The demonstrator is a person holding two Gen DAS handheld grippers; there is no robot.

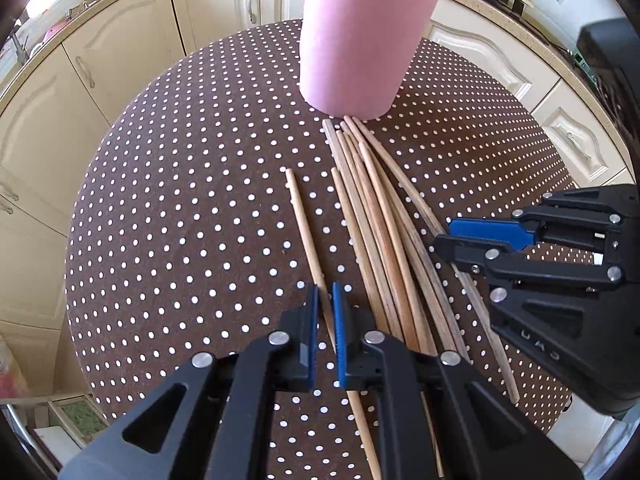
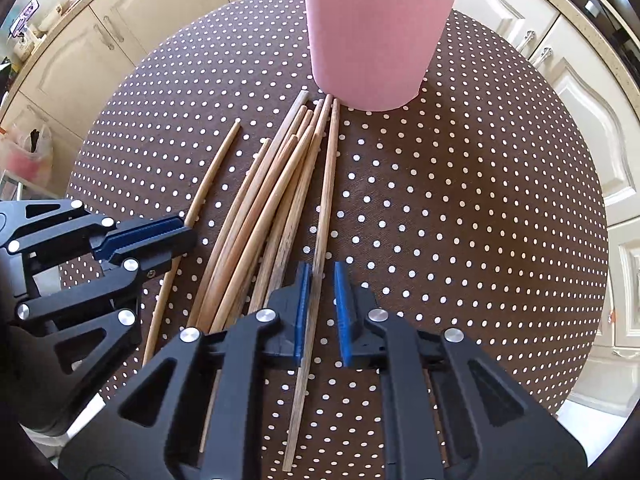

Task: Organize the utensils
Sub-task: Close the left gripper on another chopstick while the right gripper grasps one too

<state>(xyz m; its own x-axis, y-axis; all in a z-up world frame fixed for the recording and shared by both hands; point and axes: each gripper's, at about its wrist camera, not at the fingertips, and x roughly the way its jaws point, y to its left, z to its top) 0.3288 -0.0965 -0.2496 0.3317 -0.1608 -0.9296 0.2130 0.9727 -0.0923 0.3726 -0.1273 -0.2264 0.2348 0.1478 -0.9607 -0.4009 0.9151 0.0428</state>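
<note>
Left claw clenching on lone wooden stick, right claw nearly closed around outermost stick; both lying near tall pink cup, upper frame, probably going there.

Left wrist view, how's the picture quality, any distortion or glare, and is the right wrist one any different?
Left wrist view: strong fisheye bending, dark corners, blown-out window upper left, pink cup sharp. Right wrist view: same curvature on the table, even daylight, soft shadows, no blur.
</note>
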